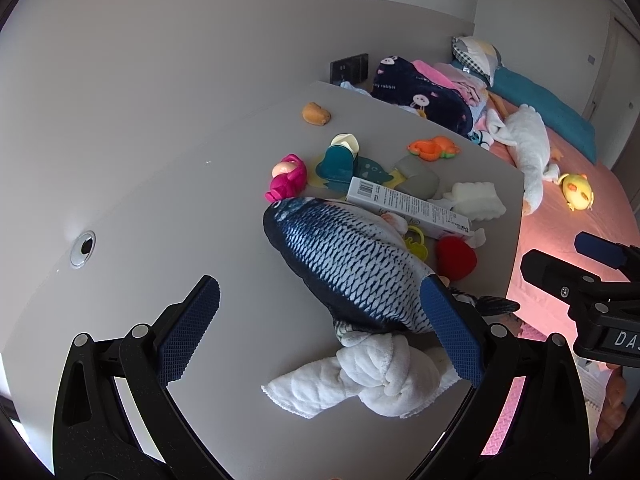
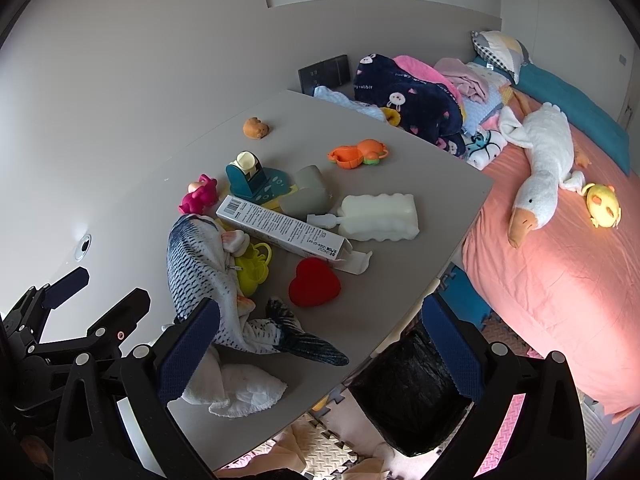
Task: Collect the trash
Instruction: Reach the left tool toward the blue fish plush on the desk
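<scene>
Trash candidate, by my reading: the long white carton point(image 2: 282, 226) with a barcode, one end flap torn open, lying flat among toys mid-table. In the right wrist view its long axis runs from centre-left down toward lower right, open end beside the red heart point(image 2: 315, 282). In the left wrist view the same carton point(image 1: 408, 206) sits centre-right, beyond the fish.

Left gripper point(image 1: 320, 332): fingers wide, nothing held. Plush fish point(image 1: 348, 264) lies between the fingers and the carton; its tail end is at the right finger, contact unclear. Knotted white cloth point(image 1: 372, 376) lies just in front.

Right gripper point(image 2: 320, 352): fingers wide, empty, over the near table edge. Carton lies ahead and slightly left, its axis slanted across the finger line. The right looks the nearer, with the clearer path; judgement only.

Black-lined bin point(image 2: 412, 396) stands on the floor below the table edge, lower centre of the right wrist view, between the right fingers.

Surface: plain grey table point(image 2: 132, 208), cluttered with a white sponge point(image 2: 380, 216), teal tape holder point(image 2: 244, 178) and orange toy point(image 2: 360, 154). Bed point(image 2: 560, 280) with pink sheet to the right, goose plush point(image 2: 540, 160) on it. Foam mats on floor.
</scene>
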The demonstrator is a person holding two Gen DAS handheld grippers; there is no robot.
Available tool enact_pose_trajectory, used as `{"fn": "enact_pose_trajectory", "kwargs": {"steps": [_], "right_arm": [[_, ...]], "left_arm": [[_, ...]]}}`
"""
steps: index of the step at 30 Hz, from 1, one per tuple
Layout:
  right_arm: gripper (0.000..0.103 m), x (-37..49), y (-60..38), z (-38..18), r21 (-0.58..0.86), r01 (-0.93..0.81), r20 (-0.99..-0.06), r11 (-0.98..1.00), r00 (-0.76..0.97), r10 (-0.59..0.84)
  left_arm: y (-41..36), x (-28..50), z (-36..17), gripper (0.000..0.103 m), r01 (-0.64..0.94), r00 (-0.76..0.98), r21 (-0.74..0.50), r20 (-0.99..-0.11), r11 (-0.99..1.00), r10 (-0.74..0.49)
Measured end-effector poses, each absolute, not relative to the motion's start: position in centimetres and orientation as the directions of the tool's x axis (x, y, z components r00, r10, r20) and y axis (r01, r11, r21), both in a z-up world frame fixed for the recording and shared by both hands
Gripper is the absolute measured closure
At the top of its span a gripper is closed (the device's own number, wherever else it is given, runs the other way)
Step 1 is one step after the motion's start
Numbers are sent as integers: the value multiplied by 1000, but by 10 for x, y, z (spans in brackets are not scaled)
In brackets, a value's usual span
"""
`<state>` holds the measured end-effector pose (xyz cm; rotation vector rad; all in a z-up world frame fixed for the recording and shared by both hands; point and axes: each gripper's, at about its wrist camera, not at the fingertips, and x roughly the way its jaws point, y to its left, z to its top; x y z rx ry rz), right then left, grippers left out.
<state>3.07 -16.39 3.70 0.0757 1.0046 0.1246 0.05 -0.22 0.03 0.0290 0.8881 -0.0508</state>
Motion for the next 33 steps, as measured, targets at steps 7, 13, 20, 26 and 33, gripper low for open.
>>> {"fn": "enact_pose_trajectory", "kwargs": {"steps": [7, 13, 20, 26, 33], "right_arm": [[2, 33, -165, 36, 126, -73, -838, 989, 527, 146], [2, 34, -165, 36, 131, -71, -839, 989, 523, 148], [2, 34, -166, 35, 126, -66, -840, 990, 523, 142], [2, 37, -173, 32, 120, -42, -847, 992, 517, 124], [2, 41, -180, 31, 124, -36, -847, 992, 517, 125]], "left_arm": [[-2, 2, -2, 6, 54, 616, -1, -787, 999, -34], [-2, 2, -3, 6, 53, 613, -4, -790, 999, -35], [-2, 4, -5, 6, 50, 607, -5, -794, 999, -34], [1, 10, -6, 6, 40, 596, -15, -802, 999, -36], [-2, 25, -12, 6, 41, 583, -18, -812, 999, -39]]}}
